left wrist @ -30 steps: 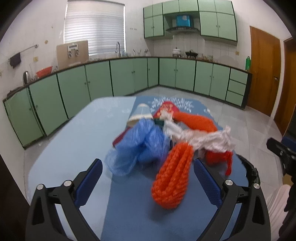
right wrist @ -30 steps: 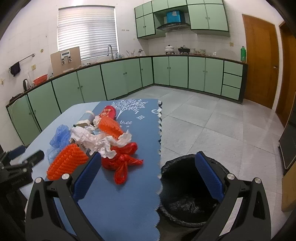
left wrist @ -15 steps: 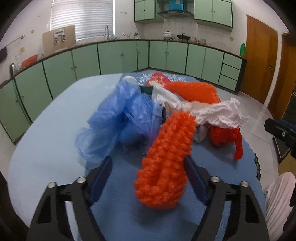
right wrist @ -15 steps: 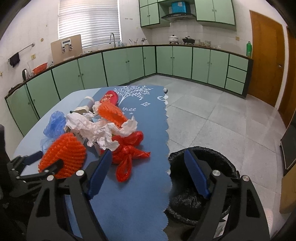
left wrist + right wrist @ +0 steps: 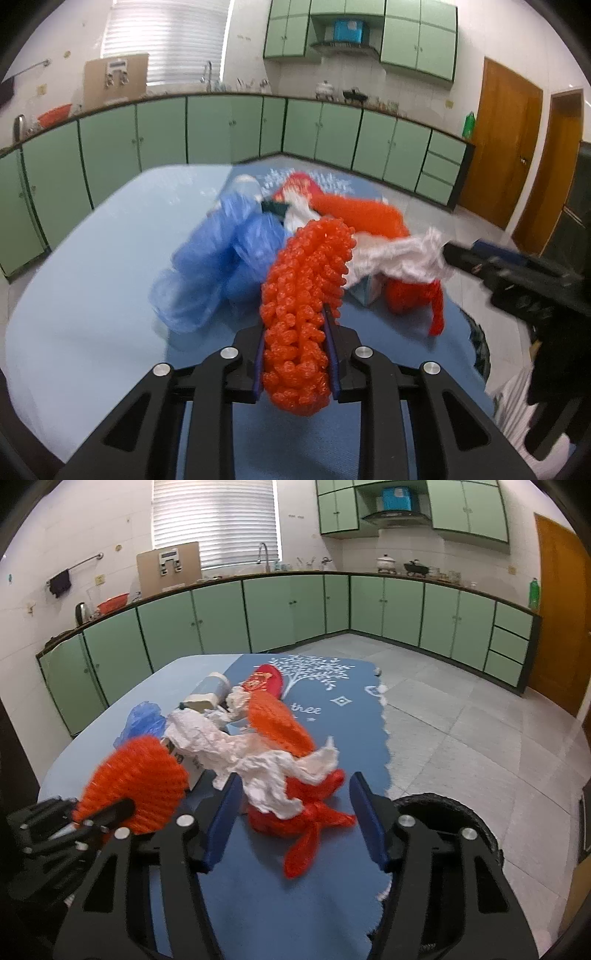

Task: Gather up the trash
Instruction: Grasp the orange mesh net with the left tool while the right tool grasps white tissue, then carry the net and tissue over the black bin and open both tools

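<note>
While its jaws have just been closing, the left gripper (image 5: 295, 347) pinches the orange foam net (image 5: 306, 295) at the near end of the trash pile on the blue table mat (image 5: 325, 686); the right gripper (image 5: 295, 812), also narrowing, straddles the red plastic bag (image 5: 310, 812) without pressing it; a black bin (image 5: 443, 808) stands beside the table.

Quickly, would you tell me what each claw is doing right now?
Left claw: has just closed on the orange foam net.
Right claw: open, closing around the red plastic bag, nothing gripped.
</note>
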`<state>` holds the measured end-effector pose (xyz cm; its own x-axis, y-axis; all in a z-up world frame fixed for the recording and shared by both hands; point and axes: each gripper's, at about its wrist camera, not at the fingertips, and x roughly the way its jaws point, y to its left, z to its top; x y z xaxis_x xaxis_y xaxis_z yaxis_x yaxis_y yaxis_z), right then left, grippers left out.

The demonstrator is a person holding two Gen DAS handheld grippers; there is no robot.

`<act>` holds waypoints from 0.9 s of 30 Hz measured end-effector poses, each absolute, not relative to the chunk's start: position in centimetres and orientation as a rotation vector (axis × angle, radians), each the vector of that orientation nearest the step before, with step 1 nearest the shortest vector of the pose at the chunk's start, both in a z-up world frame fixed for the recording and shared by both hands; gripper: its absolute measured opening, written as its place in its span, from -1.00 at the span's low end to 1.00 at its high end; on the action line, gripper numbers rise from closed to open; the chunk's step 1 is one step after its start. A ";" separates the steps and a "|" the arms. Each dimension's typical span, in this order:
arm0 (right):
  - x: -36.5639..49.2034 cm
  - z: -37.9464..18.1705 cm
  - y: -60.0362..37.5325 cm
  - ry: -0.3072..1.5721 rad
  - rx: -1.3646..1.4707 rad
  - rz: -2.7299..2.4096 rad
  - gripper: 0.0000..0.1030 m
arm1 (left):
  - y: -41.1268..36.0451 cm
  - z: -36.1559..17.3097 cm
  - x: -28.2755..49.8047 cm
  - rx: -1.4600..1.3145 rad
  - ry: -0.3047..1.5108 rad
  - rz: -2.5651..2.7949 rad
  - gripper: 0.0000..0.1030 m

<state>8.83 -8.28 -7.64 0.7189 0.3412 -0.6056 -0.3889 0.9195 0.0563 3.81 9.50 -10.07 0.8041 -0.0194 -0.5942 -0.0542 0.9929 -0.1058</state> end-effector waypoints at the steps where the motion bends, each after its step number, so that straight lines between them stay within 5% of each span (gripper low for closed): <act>1: 9.0 -7.7 -8.1 0.657 -0.078 0.411 0.08 | 9.5 -9.7 3.6 -0.118 0.622 0.022 -0.51; 8: 10.5 -8.5 -6.7 0.686 -0.091 0.437 -0.10 | 9.8 -8.8 3.5 -0.105 0.587 0.053 -0.51; 15: 10.4 -8.9 -5.8 0.697 -0.117 0.506 -0.91 | 9.7 -9.0 3.4 -0.094 0.587 0.057 -0.51; 27: 7.6 -1.2 -7.0 0.498 -0.043 0.628 -0.95 | 9.5 -5.9 2.3 -0.094 0.503 0.065 -0.51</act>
<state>7.56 -6.98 -1.20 0.6954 0.5527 -0.4593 -0.5731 0.8121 0.1096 2.31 9.52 -5.92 0.8742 0.0384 -0.4841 -0.0849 0.9936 -0.0745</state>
